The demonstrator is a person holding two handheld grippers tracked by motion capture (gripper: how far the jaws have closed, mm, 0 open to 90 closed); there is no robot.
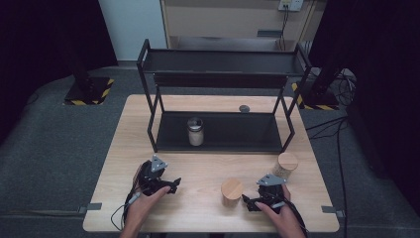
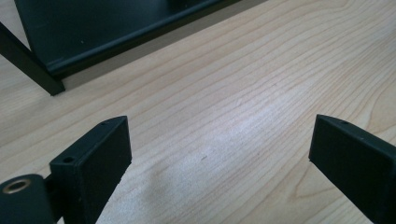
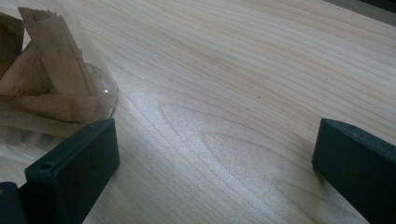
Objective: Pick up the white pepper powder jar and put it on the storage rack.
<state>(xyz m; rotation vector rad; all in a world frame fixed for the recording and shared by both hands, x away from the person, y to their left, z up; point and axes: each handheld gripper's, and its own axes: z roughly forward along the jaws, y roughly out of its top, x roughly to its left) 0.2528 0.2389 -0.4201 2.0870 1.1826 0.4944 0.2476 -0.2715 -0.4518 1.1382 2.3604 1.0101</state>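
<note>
While both grippers rested low in the frame, the left gripper had its jaws spread over bare table, and the right gripper, jaws likewise spread, sat just right of the wooden-lidded jar at lower centre, well short of the table's front edge.

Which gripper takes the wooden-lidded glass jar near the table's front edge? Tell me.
Right. The right gripper sits open just beside the wooden-lidded glass jar, whose glass shows by its jaw; the left gripper lies farther off, facing bare table.
</note>
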